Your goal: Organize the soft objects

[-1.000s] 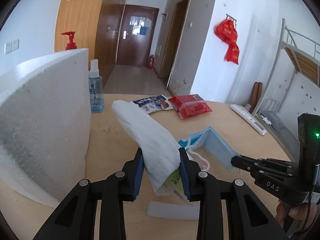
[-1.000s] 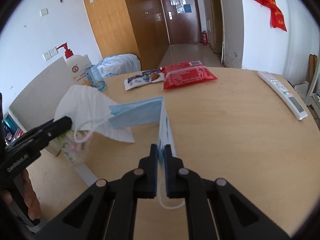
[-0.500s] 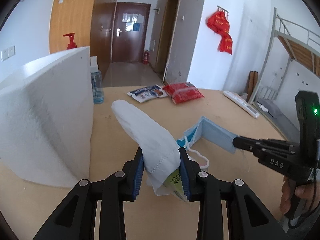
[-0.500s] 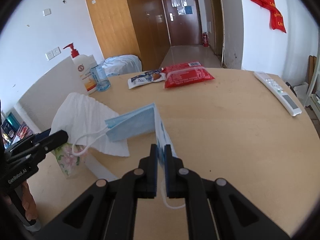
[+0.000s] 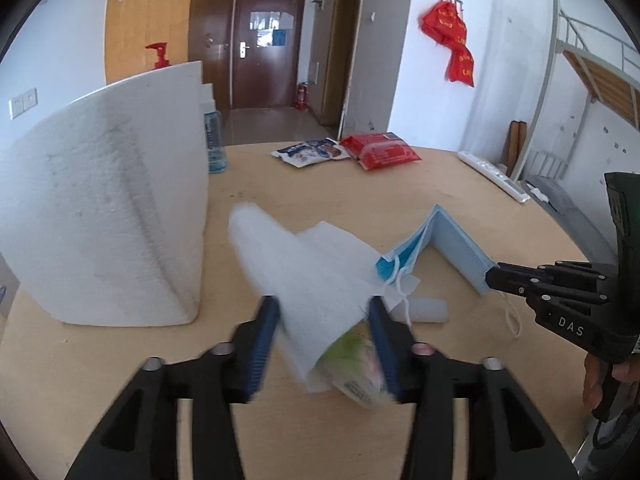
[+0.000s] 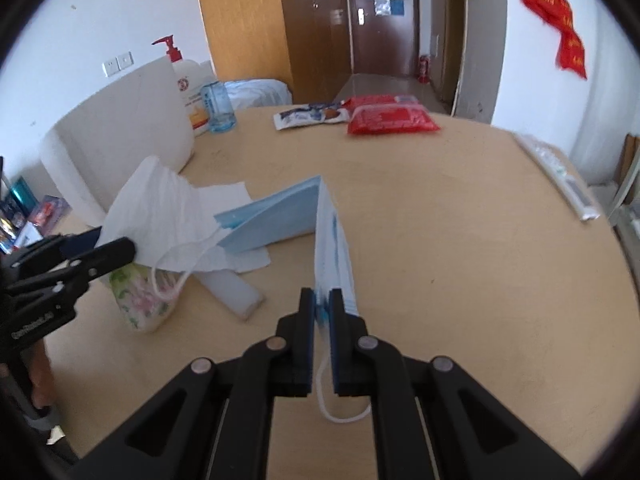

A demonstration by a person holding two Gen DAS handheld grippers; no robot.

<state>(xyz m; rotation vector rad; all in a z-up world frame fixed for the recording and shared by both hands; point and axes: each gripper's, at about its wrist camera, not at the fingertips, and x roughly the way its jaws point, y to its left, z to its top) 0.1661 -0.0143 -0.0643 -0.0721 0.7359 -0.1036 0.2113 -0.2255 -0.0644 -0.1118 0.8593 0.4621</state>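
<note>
**2 grippers, 1 tissue pack and 1 blue mask on the round table**

At far left a white foam block [image 5: 108, 220] stands on the wooden table [image 5: 320, 184], with a clear spray bottle [image 5: 214, 144] just behind it. Next comes the left gripper [image 5: 324, 320], blurred in its own view; its jaws stand apart, and the white tissue [image 5: 304, 272] and floral tissue pack [image 5: 356, 364] sit between them. Whether the pads still press the pack is hard to tell through the blur. A small white foam strip [image 6: 230, 290] lies on the table just beside the pack. To the right, the blue face mask [image 6: 280, 220] is folded into a tent, 1 end lying against the tissue, its ear loop [image 6: 176, 268] draped over the pack. The right gripper [image 6: 324, 308] pinches the mask's other end with its jaws nearly closed. Far back lie 2 snack packets, a white-blue one [image 6: 310, 114] and a red one [image 6: 390, 120]; a remote control [image 6: 560, 172] rests near the right edge.
</note>
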